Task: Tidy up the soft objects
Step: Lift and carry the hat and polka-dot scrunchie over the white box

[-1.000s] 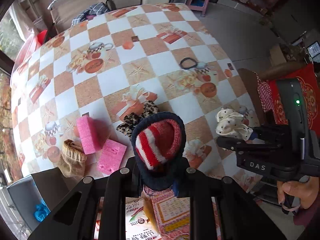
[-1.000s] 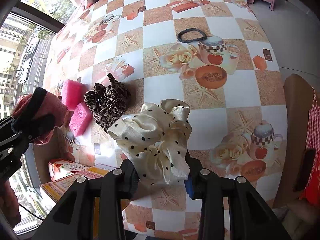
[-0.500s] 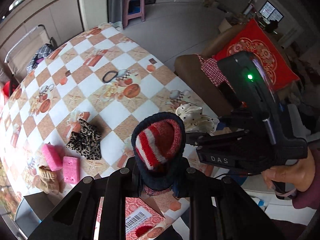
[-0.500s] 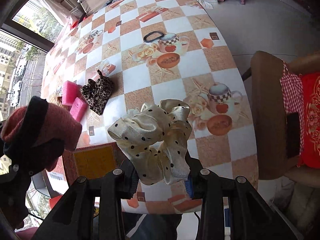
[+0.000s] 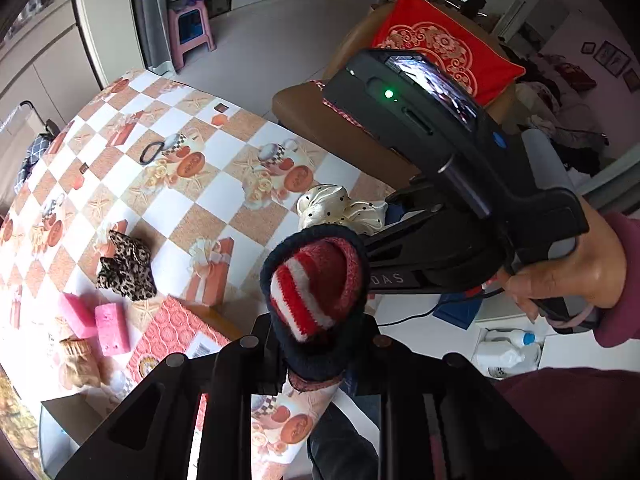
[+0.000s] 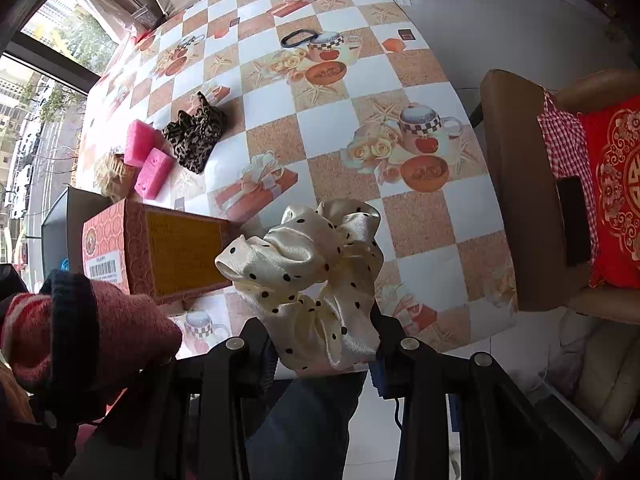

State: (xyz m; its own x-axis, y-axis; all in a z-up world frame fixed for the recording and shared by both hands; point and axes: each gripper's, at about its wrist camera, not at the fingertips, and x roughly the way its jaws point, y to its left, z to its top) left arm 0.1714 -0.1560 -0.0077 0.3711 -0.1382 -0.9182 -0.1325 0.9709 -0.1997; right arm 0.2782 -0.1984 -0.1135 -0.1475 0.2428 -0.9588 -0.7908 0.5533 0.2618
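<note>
My left gripper is shut on a red, white and navy knitted sock, held off the near table edge; the sock also shows in the right wrist view. My right gripper is shut on a cream polka-dot scrunchie, also seen in the left wrist view. On the table lie a leopard-print scrunchie, two pink sponges, a tan knitted piece and a black hair tie.
A red and yellow cardboard box stands at the near table edge. The checked tablecloth covers the table. A brown chair with a red cushion stands at the right. A pink stool is beyond.
Both grippers have pulled back and up from the table, each keeping its item. The table looks smaller and farther away, and the box now shows in front.
</note>
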